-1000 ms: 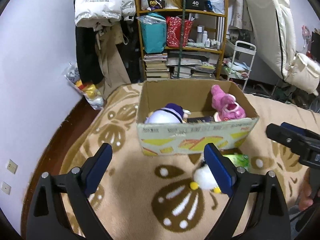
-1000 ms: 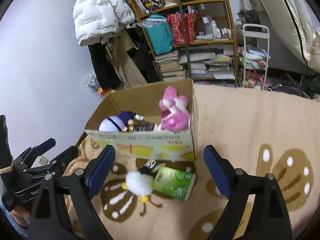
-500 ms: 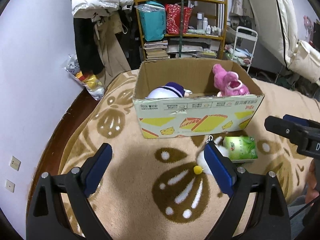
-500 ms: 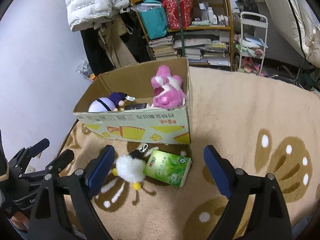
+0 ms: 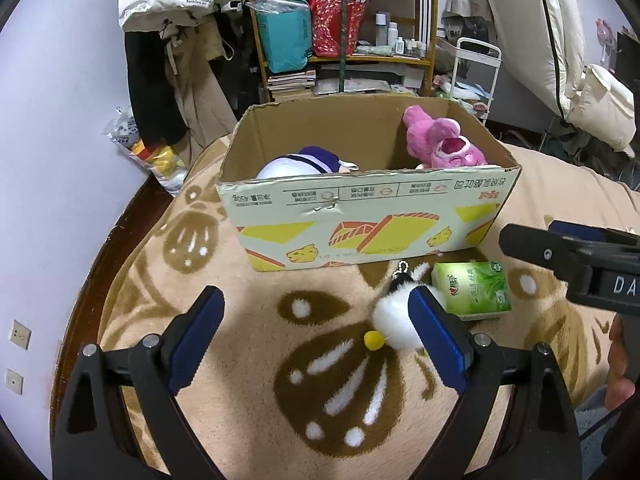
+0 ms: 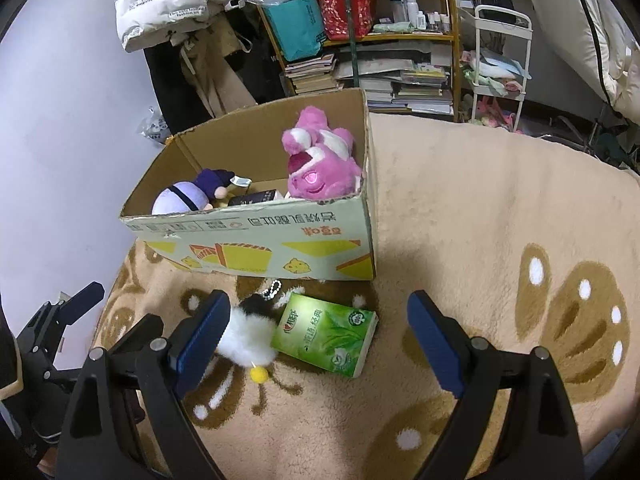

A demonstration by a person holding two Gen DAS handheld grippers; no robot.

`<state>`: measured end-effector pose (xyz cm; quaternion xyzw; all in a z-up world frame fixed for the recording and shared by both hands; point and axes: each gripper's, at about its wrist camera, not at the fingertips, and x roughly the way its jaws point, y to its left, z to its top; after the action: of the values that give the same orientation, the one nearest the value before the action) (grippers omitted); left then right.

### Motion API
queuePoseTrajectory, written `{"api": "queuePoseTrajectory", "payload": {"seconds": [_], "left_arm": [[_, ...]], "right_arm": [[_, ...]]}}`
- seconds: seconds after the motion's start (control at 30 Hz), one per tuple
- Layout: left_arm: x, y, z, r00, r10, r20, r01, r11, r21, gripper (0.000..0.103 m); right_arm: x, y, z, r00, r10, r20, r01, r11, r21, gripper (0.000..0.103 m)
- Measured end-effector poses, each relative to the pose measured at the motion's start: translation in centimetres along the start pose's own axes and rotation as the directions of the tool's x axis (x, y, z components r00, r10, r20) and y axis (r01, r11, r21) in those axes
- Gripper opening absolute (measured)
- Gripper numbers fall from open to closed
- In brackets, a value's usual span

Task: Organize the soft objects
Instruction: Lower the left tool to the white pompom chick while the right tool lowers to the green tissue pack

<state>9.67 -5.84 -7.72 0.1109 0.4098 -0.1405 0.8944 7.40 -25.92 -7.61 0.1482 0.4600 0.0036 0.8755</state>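
An open cardboard box (image 5: 368, 220) (image 6: 256, 240) stands on the beige rug. Inside it are a pink plush (image 5: 444, 144) (image 6: 320, 168) and a white-and-purple plush (image 5: 304, 160) (image 6: 188, 200). In front of the box lie a white fluffy keychain toy (image 5: 394, 320) (image 6: 248, 340) and a green tissue pack (image 5: 472, 288) (image 6: 326, 334). My left gripper (image 5: 316, 340) is open and empty, with the white toy beside its right finger. My right gripper (image 6: 320, 340) is open and empty above the tissue pack and toy.
A shelf (image 5: 344, 40) with bags and books stands behind the box. Coats (image 5: 168, 40) hang at the left wall. A white cart (image 5: 476, 76) and a mattress (image 5: 560, 40) are at the right. The rug (image 6: 500, 200) extends right of the box.
Both grippers have pulled back from the box and tilted down. The box, toy and tissue pack sit higher in both views. Neither gripper's jaws have moved.
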Motion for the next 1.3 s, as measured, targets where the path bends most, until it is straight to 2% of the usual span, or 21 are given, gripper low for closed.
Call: {"api": "queuePoseTrajectory", "payload": {"seconds": [0.4, 0.7, 1.13, 1.3], "left_arm": [[0.9, -1.3, -0.3, 0.996, -0.074, 0.042, 0.072, 0.997, 0.038, 0.092], [2.7, -2.5, -0.5, 0.993, -0.114, 0.002, 0.114, 0.992, 0.057, 0.092], [6.0, -4.4, -1.5, 0.989, -0.117, -0.09, 0.125, 0.988, 0.095, 0.092], [7.2, -4.9, -2.0, 0.985, -0.11, -0.131, 0.122, 0.989, 0.088, 0.092]], "right_arm": [[2.0, 0.3, 0.2, 0.999, -0.037, -0.038, 0.037, 0.999, -0.004, 0.095], [4.1, -0.2, 0.5, 0.995, -0.043, -0.091, 0.045, 0.999, 0.014, 0.095], [7.0, -1.1, 0.3, 0.979, -0.077, -0.191, 0.085, 0.996, 0.034, 0.095], [8.0, -1.5, 0.2, 0.972, -0.063, -0.228, 0.075, 0.996, 0.045, 0.095]]}}
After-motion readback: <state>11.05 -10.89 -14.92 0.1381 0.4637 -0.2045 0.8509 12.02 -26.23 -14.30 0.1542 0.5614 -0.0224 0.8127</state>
